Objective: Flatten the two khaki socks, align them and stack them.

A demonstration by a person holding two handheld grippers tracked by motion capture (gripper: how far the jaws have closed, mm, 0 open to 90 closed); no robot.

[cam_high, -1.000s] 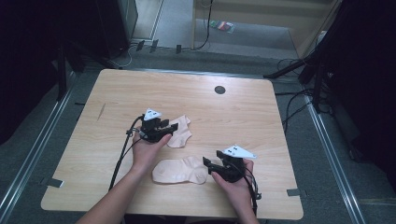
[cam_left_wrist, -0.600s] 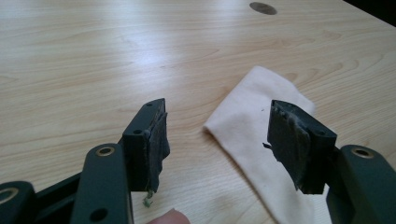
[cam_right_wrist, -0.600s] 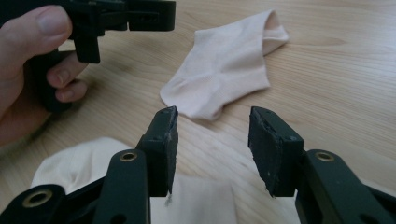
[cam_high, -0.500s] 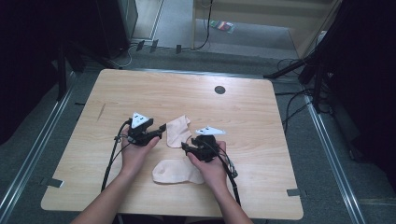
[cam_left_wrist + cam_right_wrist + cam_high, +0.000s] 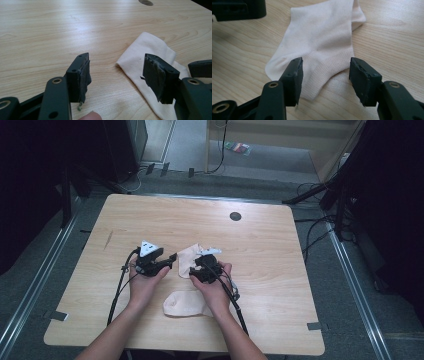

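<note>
Nearest the person, a pale sock (image 5: 184, 304) lies flat on the wooden table (image 5: 280, 270), just in front of the right hand (image 5: 212, 287) and partly under that wrist. Beyond it, at the middle of the table, a second sock (image 5: 186, 260) lies between the two grippers.

The right gripper (image 5: 325, 75) hovers low over this second sock, its jaws spread apart with the ribbed cuff showing between them, pinching nothing. The left gripper (image 5: 116, 75) sits just beside the same sock, on the side of the left hand (image 5: 142, 282); its jaws are also spread wide and empty, one of them above the sock's edge, the other over bare wood.

Farther off, beyond the second sock, a dark round hole (image 5: 235, 216) marks the tabletop near its far edge.
</note>
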